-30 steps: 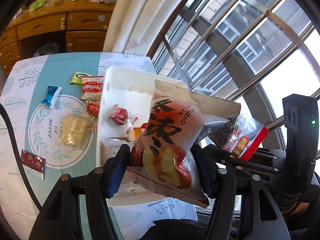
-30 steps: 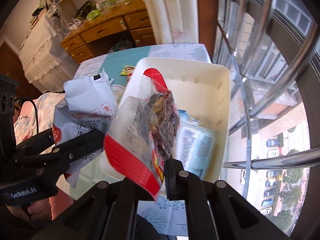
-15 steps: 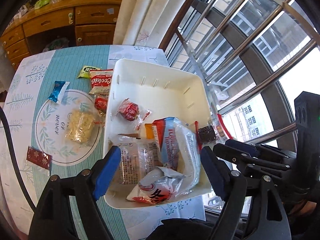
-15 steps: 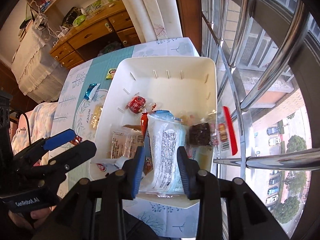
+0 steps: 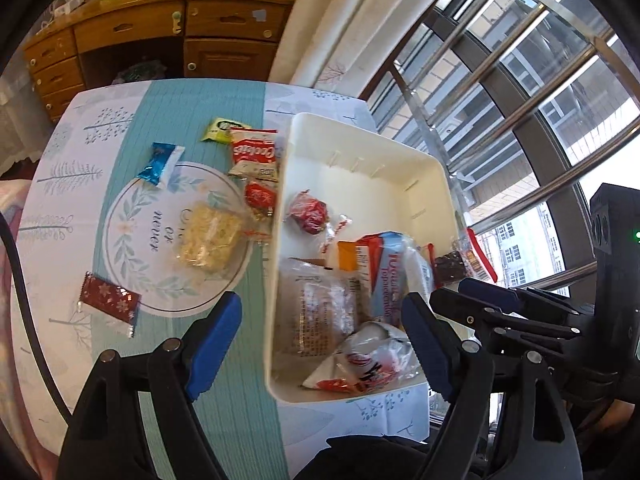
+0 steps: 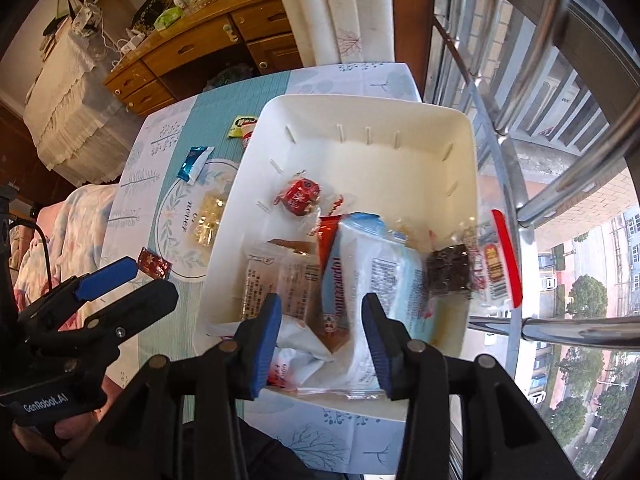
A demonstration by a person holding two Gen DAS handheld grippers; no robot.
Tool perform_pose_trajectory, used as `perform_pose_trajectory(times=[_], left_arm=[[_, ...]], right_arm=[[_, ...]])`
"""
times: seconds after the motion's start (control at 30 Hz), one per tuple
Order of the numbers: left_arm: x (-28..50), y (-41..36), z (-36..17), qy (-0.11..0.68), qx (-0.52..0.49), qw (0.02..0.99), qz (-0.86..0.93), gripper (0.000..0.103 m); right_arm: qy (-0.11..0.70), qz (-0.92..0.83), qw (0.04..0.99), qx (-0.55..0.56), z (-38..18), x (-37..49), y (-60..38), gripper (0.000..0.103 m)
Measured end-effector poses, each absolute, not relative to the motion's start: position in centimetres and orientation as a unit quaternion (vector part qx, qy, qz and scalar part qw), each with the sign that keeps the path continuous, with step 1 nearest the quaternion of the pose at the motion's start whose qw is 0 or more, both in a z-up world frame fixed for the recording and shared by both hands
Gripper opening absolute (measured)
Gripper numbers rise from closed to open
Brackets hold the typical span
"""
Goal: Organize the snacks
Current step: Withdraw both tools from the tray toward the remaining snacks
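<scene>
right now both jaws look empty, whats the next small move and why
Probably swing the left gripper toward the red snowflake packet, the loose snack nearest it on the tablecloth. Both grippers stand open with nothing between them, and six snacks lie outside the white bin.

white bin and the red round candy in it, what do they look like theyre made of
Bin: looks like moulded plastic, off-white with a smooth, slightly satin finish; the rounded corners and small ribs moulded into its inner walls suggest it.
Candy: the wrapper looks like thin shiny foil or metallised film, red, crinkled and twisted at the ends with bright glints. What is inside cannot be seen.
</scene>
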State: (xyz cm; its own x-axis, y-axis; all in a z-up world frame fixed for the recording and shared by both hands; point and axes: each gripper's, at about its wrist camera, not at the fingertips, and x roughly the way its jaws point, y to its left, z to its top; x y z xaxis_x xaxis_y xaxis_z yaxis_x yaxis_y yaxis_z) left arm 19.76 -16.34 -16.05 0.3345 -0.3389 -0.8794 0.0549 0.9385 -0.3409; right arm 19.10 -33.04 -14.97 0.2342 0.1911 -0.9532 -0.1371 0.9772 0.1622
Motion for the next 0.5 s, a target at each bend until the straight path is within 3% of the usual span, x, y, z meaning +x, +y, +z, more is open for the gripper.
perform_pose_trajectory(times=[0.5], left_arm=[[20.0, -5.6, -16.9, 0.593, -0.116, 0.792, -0.084, 0.081]], right_arm=[[0.621, 0.113, 0.776, 0.025, -15.8, 19.9, -24.0, 0.047]])
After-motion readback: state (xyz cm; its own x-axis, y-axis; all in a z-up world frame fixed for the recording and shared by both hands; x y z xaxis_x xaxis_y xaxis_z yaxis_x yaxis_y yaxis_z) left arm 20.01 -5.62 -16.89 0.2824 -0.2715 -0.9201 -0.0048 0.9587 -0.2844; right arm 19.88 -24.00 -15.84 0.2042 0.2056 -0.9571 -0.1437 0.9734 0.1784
